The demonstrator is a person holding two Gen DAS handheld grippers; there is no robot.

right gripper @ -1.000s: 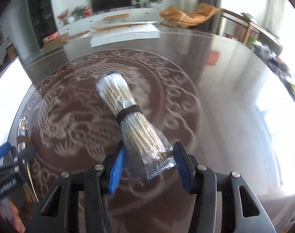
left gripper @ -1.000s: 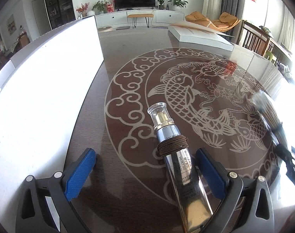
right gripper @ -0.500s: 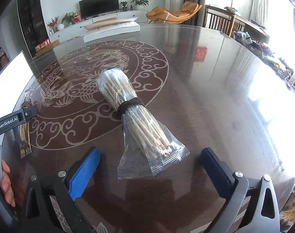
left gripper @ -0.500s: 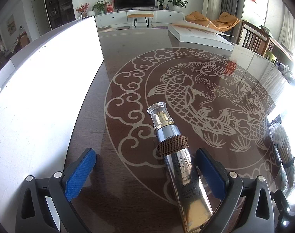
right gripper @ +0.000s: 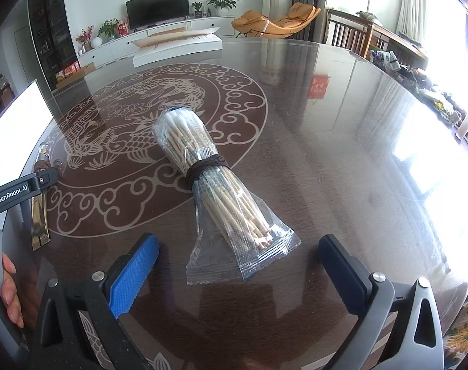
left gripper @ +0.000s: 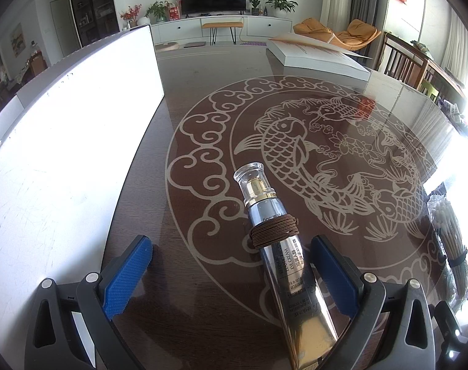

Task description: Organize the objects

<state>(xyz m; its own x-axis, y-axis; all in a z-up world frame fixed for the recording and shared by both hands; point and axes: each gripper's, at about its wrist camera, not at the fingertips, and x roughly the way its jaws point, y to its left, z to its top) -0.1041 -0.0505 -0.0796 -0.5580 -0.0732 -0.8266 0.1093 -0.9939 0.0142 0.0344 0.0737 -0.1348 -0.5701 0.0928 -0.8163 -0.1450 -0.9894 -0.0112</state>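
A silver eye cream tube (left gripper: 283, 256) with a clear cap and a brown hair tie (left gripper: 274, 231) wound round it lies on the dark table. It rests between the wide-apart jaws of my left gripper (left gripper: 230, 246), close to the right finger, and no pad presses on it. A clear bag of cotton swabs (right gripper: 215, 191), tied at its middle with a brown hair tie (right gripper: 206, 169), lies flat on the table. My right gripper (right gripper: 238, 243) stands open around the bag's near end without touching it. The bag (left gripper: 449, 234) also shows at the right edge of the left wrist view.
A large white panel (left gripper: 64, 123) lies along the table's left side. A flat white box (left gripper: 320, 58) sits at the far end. The glossy table (right gripper: 341, 154) carries a fish pattern. A hand (right gripper: 6, 283) holds the left gripper's handle. Chairs and clutter stand beyond the right edge.
The right gripper carried the swab bag down to the table, then opened wide and let it go. The bag now lies still. The left gripper and the tube have not moved.
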